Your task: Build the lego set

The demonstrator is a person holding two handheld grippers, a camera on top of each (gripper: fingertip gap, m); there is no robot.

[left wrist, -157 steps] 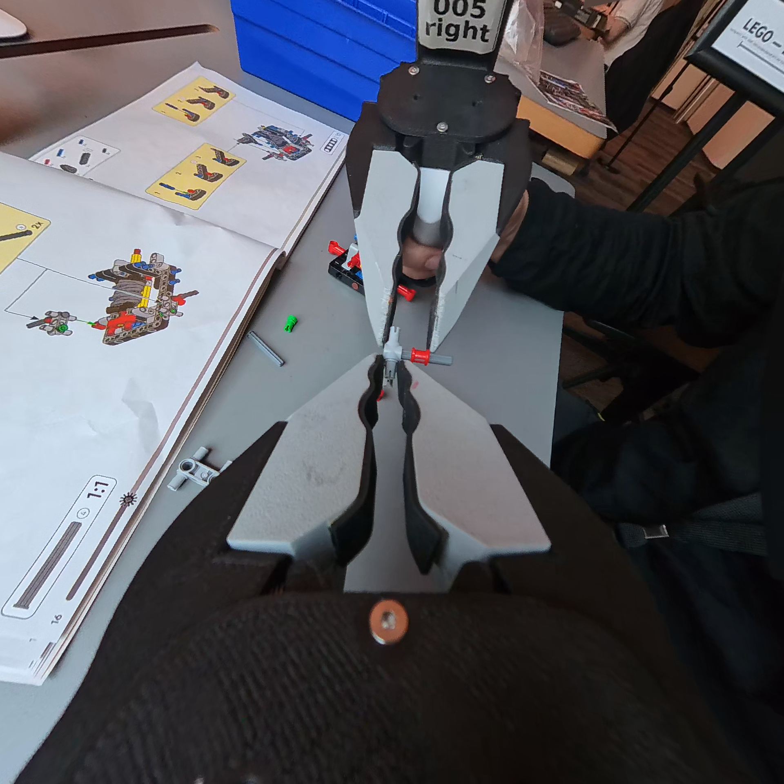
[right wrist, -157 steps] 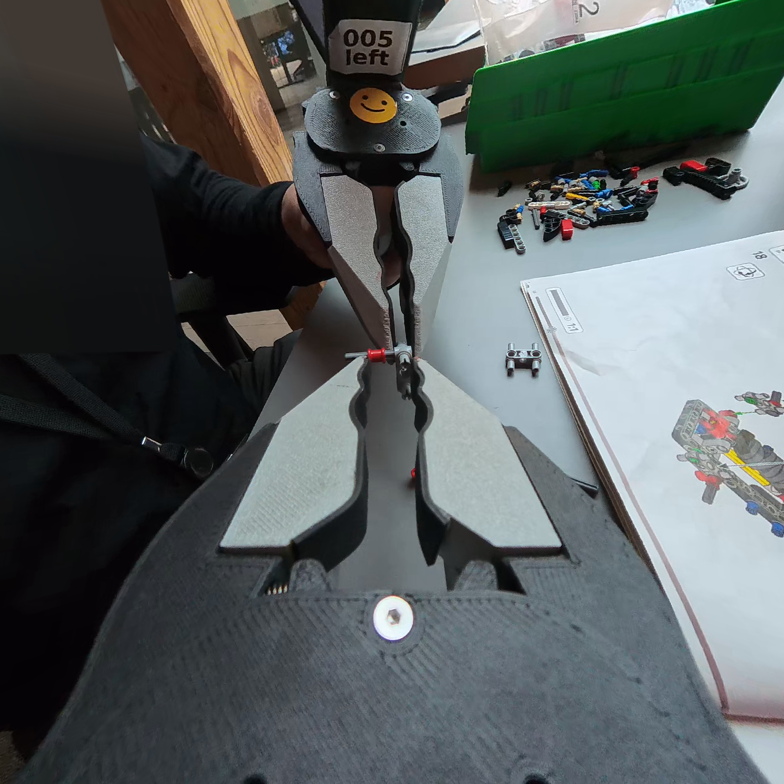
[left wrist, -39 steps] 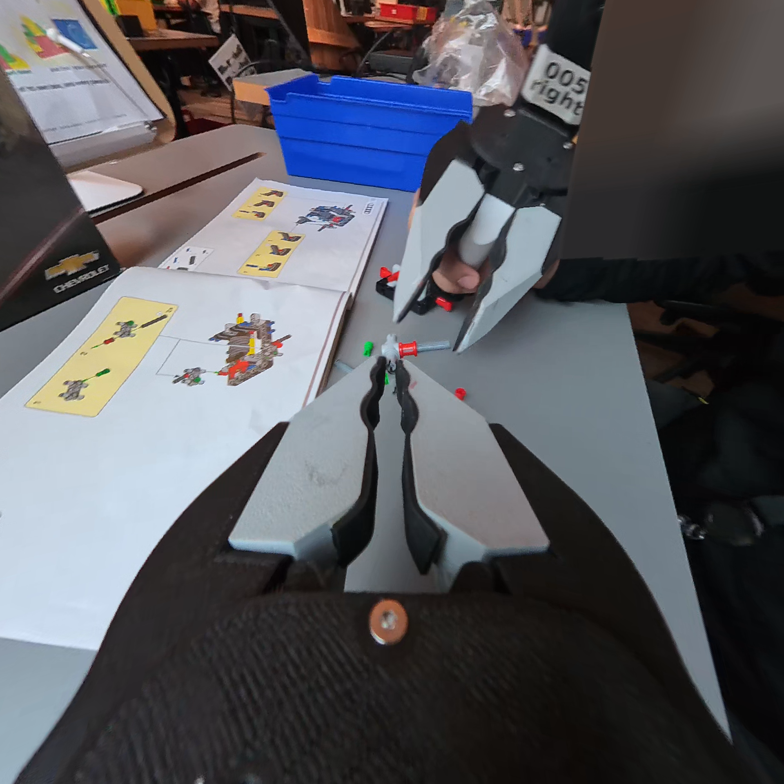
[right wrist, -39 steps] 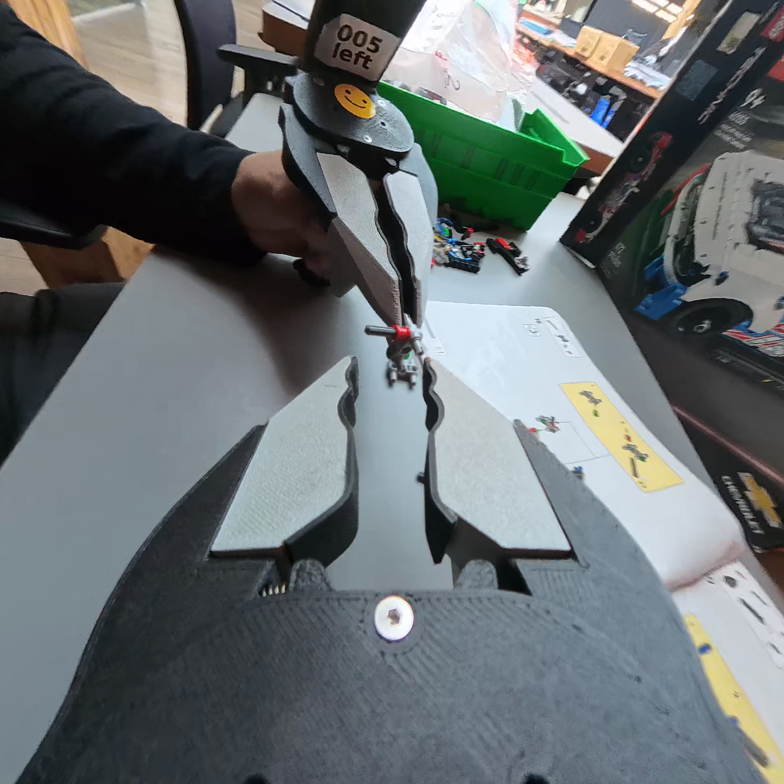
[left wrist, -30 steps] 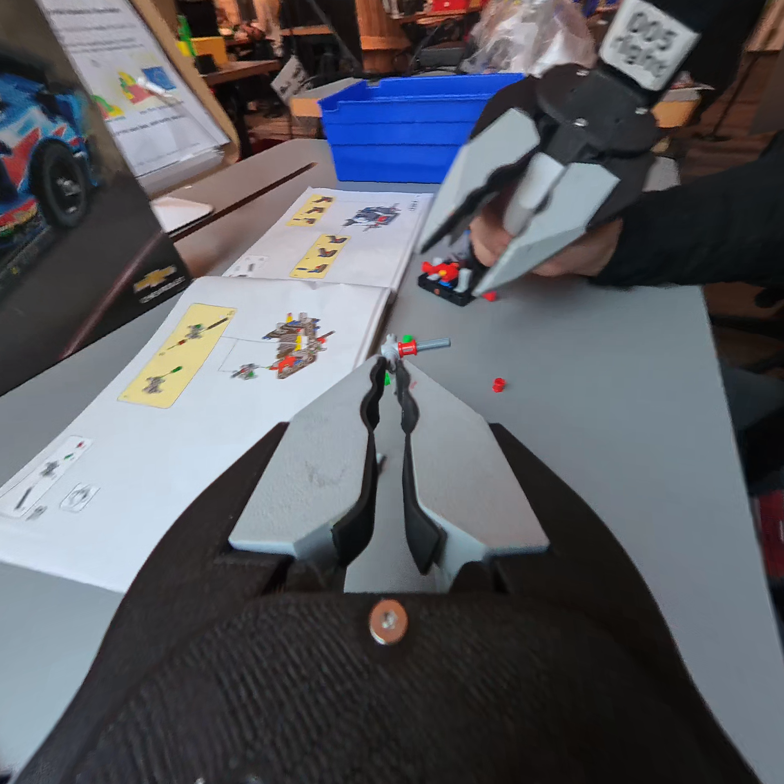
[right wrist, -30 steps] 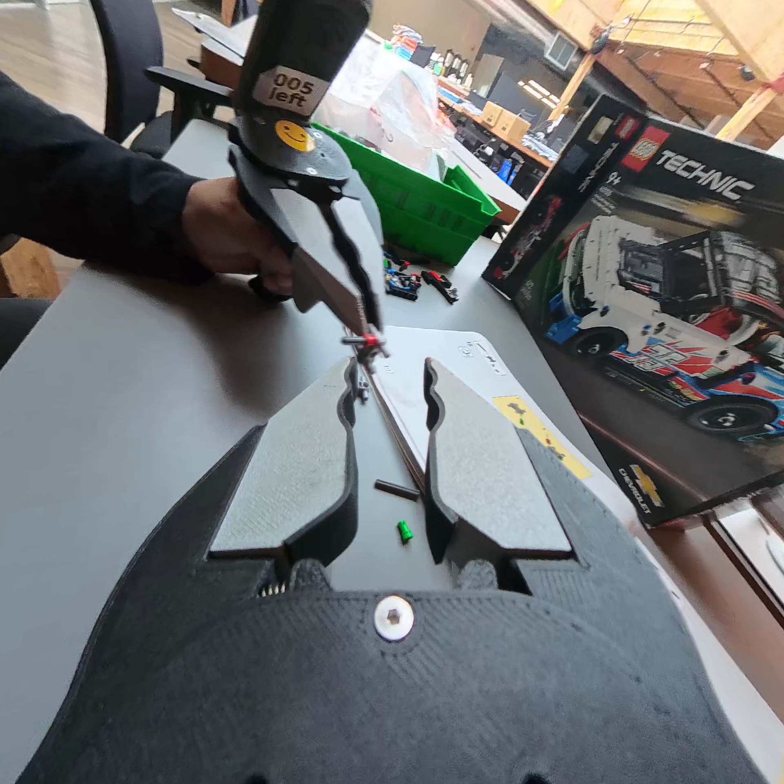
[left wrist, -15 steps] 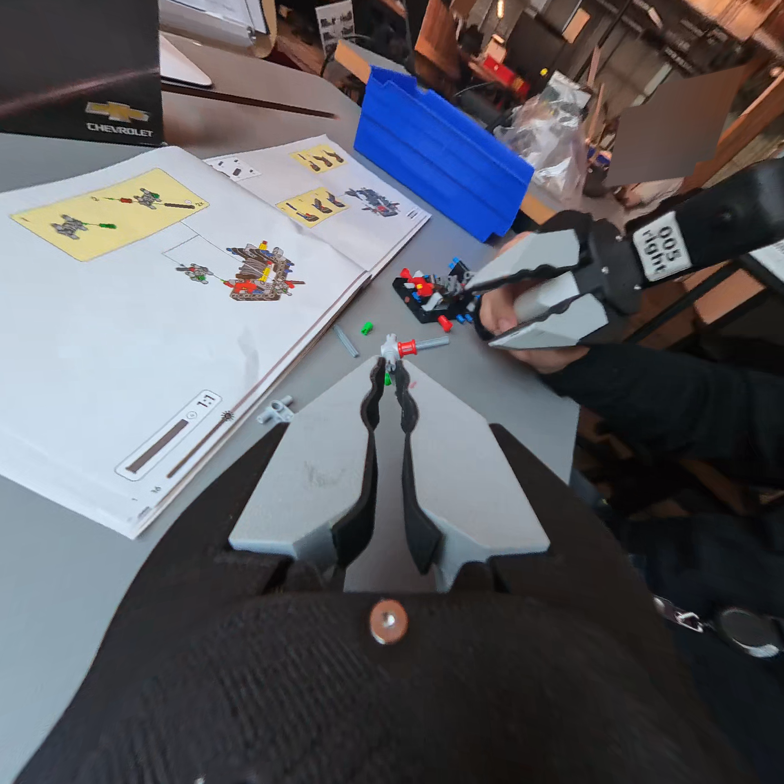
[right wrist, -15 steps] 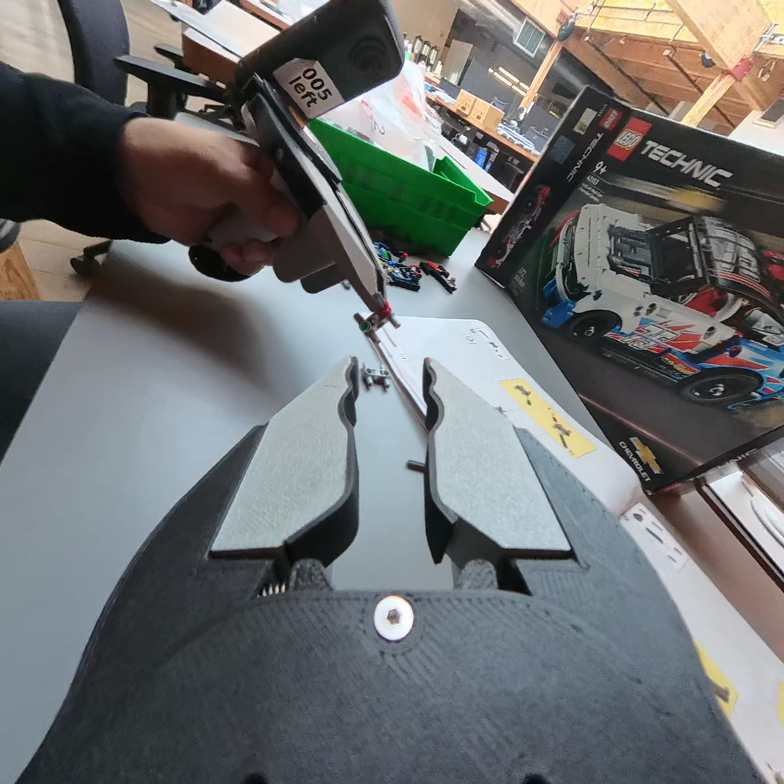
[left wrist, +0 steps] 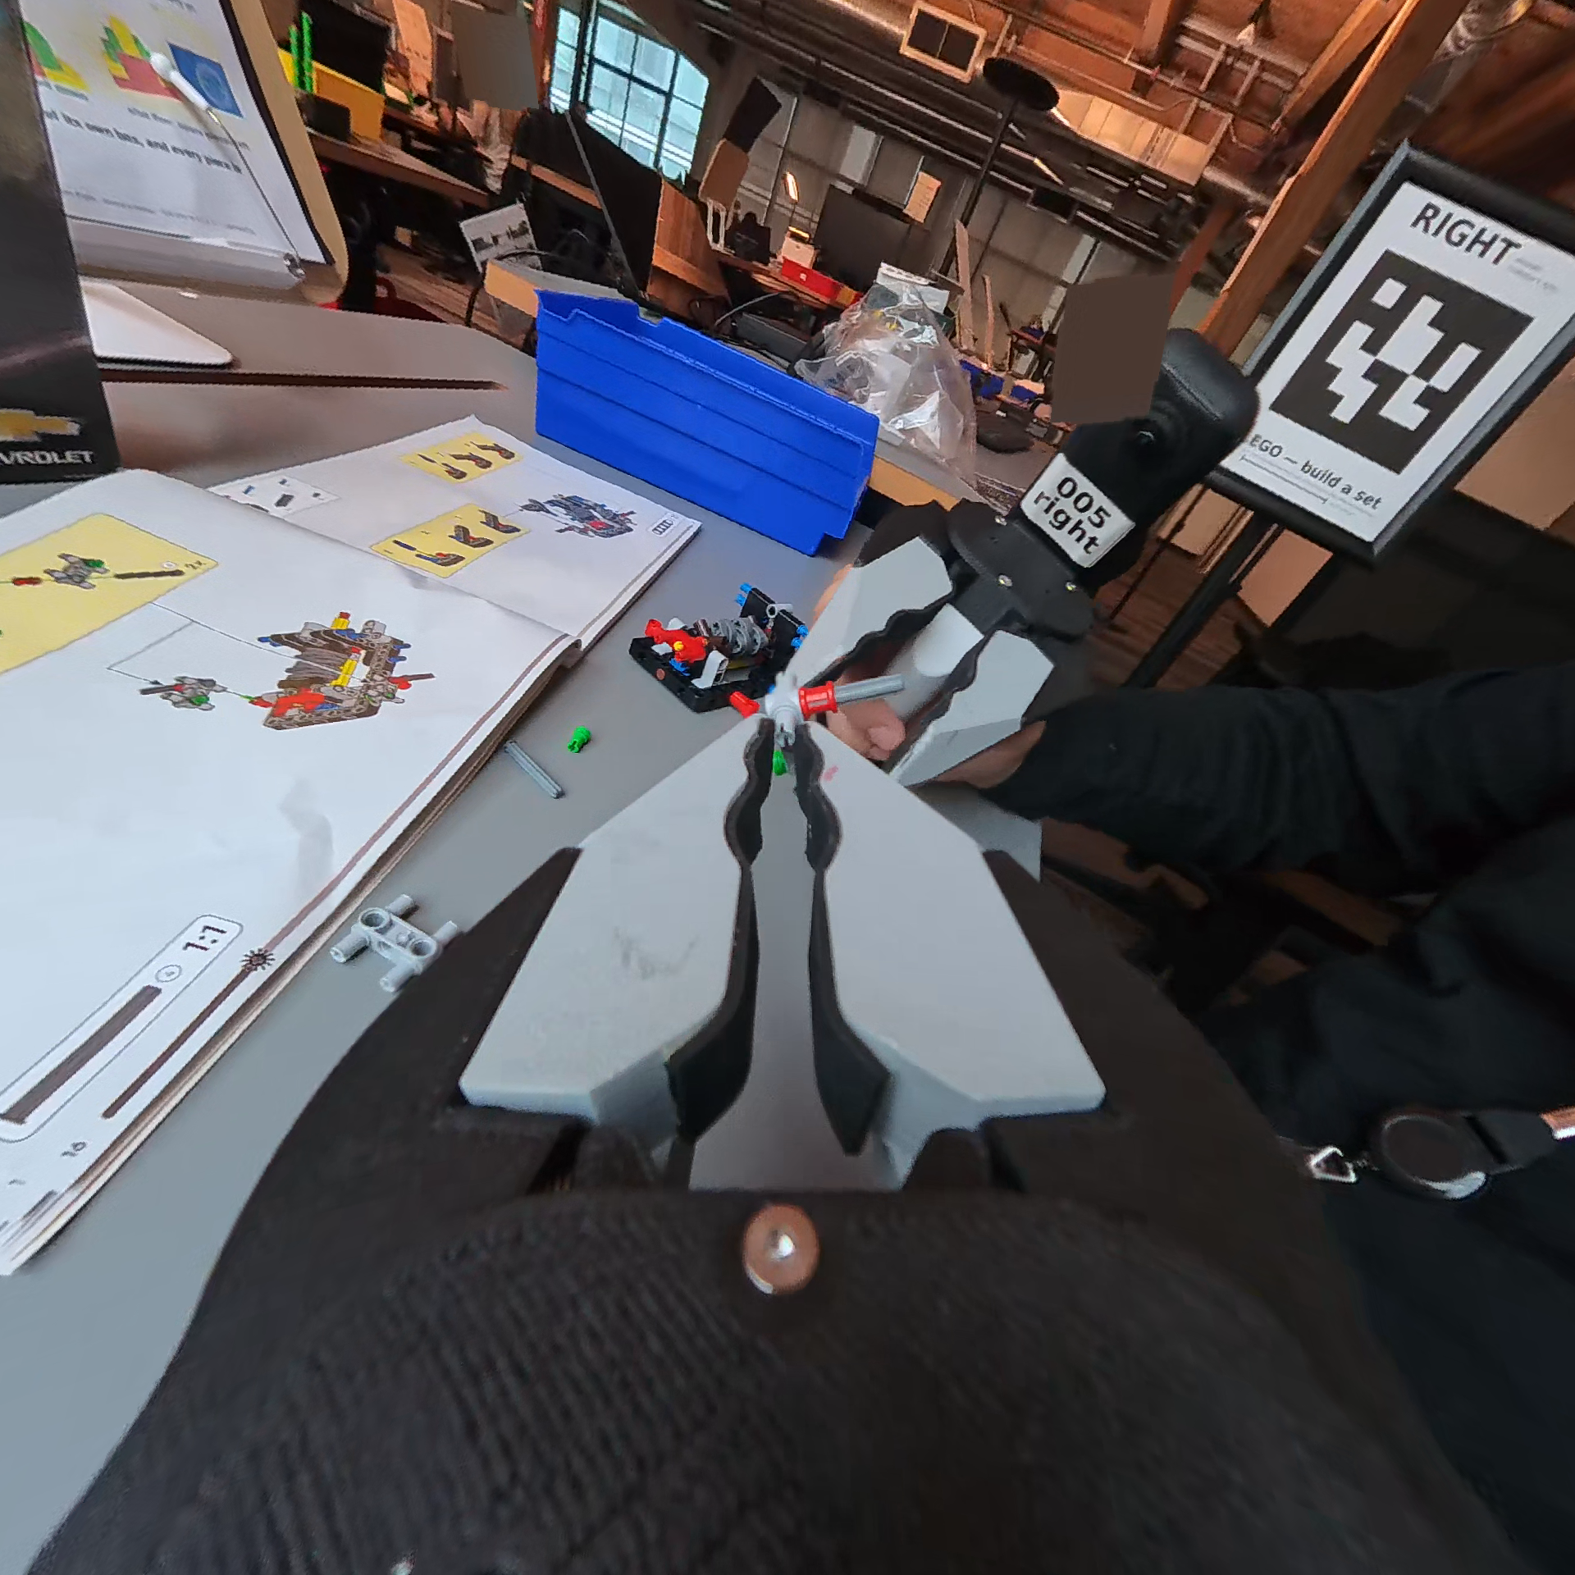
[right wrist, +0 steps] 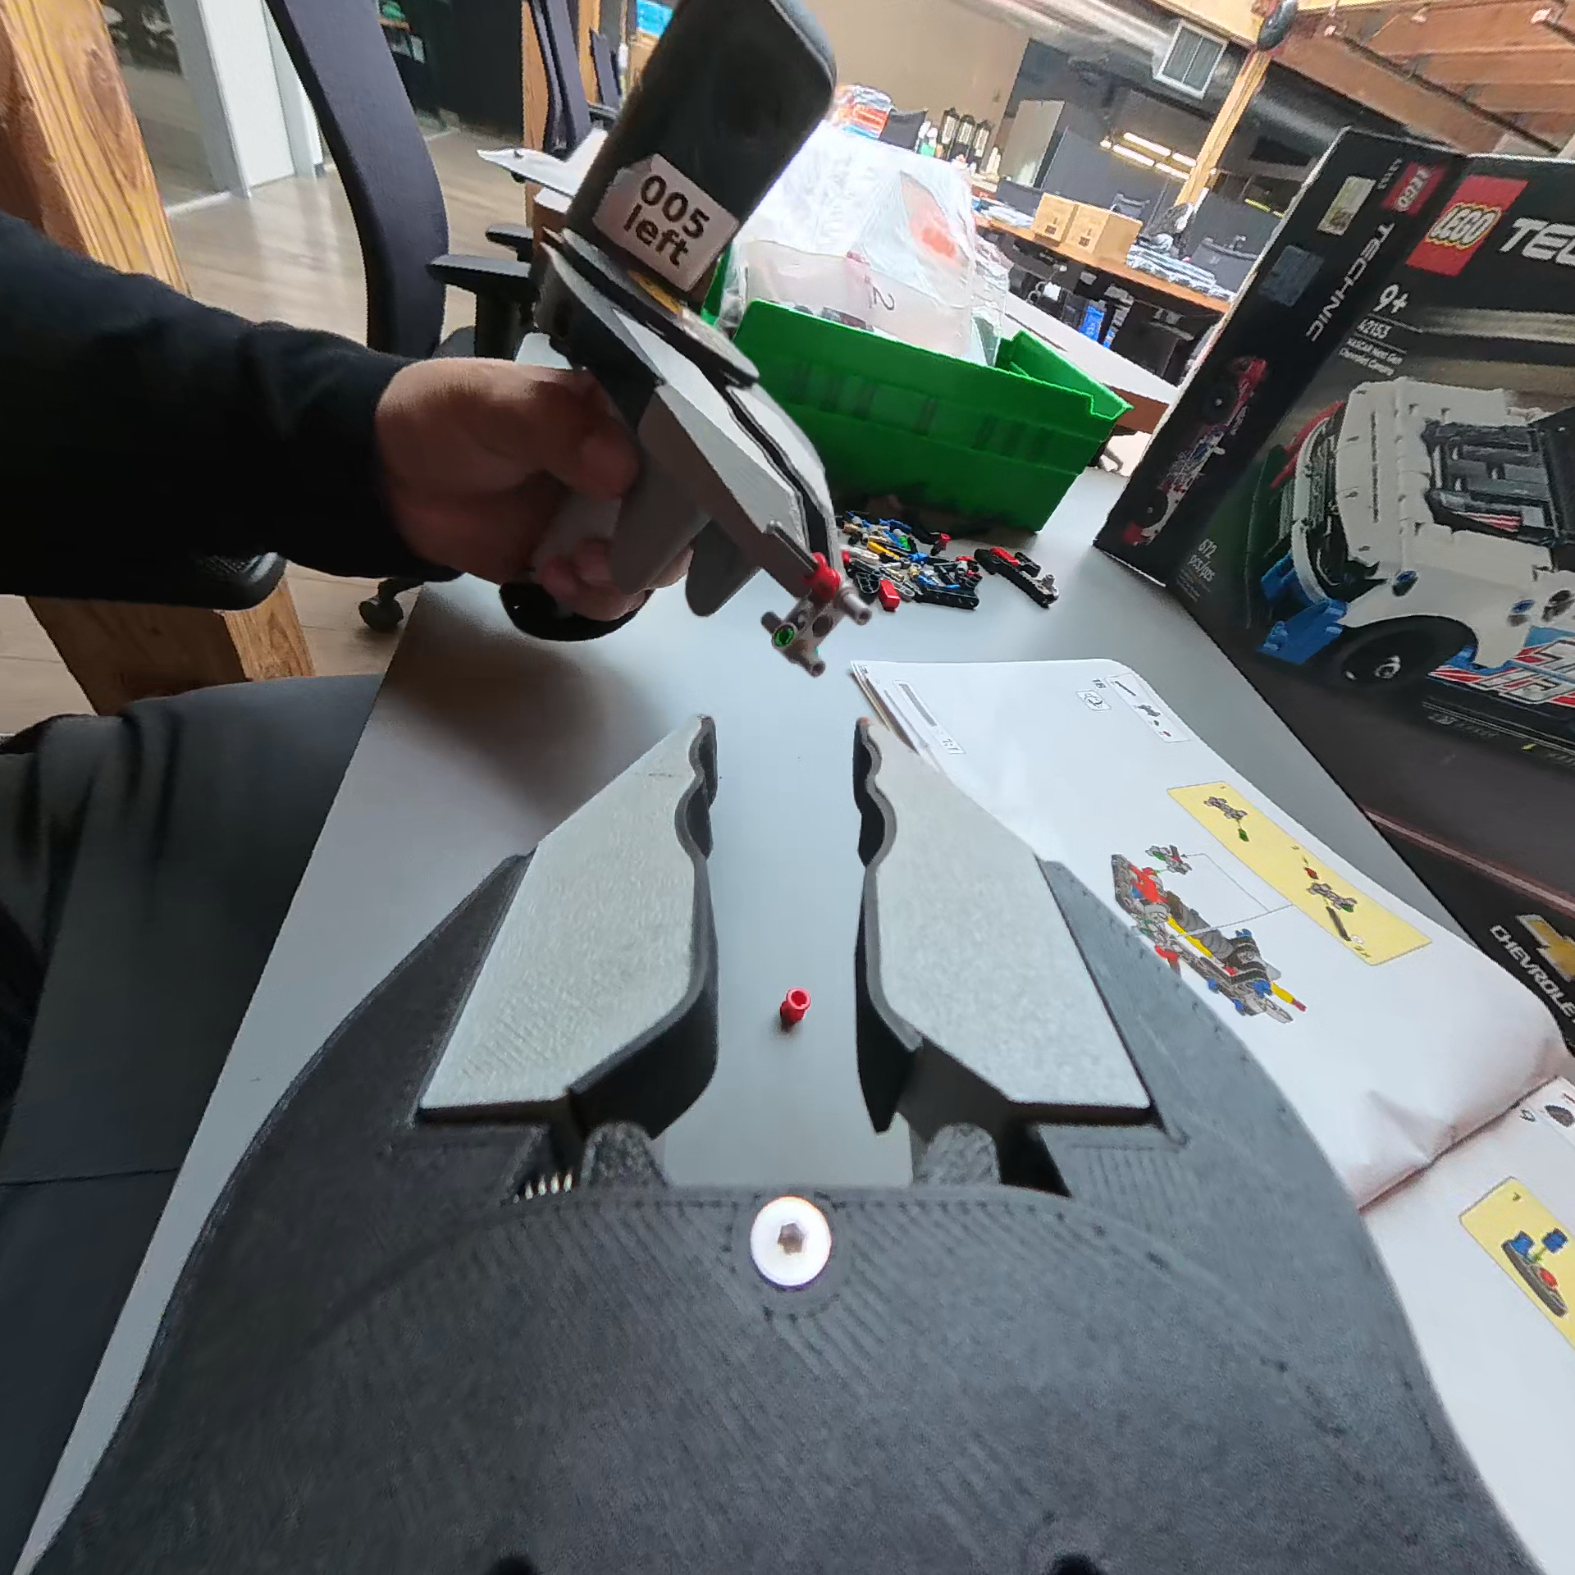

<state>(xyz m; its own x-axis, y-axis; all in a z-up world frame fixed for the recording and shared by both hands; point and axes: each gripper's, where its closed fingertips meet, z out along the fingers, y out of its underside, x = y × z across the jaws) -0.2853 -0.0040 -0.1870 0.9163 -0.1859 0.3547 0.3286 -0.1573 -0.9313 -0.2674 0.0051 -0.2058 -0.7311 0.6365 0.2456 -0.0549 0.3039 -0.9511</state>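
Over the grey table (right wrist: 528, 724), the right gripper (right wrist: 784, 746) has pulled back since the join five seconds ago, jaws now apart and empty; the left gripper (left wrist: 780, 737) stays clamped on the small grey-and-red axle assembly (left wrist: 810, 700), held aloft

in the left wrist view the open manual (left wrist: 256, 682) fills the left of the frame on the table (left wrist: 648, 767). a bin (left wrist: 699, 426) stands behind it at upper centre. a partial build (left wrist: 720, 660) sits right of the manual, mid-frame, with an axle (left wrist: 533, 769) and a pin (left wrist: 579, 738) lower left of it. a connector (left wrist: 394, 937) lies at the manual's lower edge. in the right wrist view a bush (right wrist: 794, 1007) lies at centre, loose parts (right wrist: 929, 567) before a second bin (right wrist: 920, 418) above, a box (right wrist: 1364, 477) at right.
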